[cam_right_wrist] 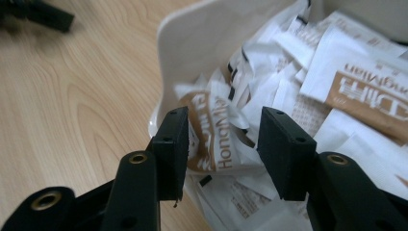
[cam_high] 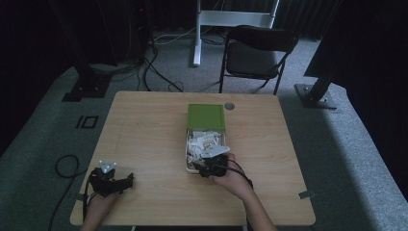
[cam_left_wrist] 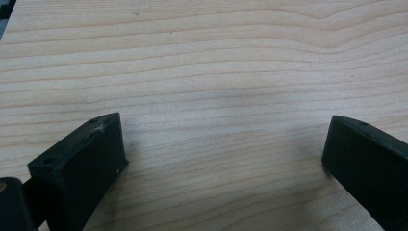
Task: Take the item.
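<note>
A light wooden table carries the scene, with a white box right of centre, its green lid folded back on the far side so the contents lie open to reach. The box is heaped with small paper sachets, white ones mixed with brown-printed ones. The right gripper dips over the box's near end, and its jaws stand partly closed on either side of a brown-and-white sachet that sticks up at the near edge; the pads look just short of pressing it, so this reads as the pinch being set rather than a firm hold. The left gripper rests near the table's near left corner, jaws wide apart over bare wood, likely parked clear of the picking hand.
</note>
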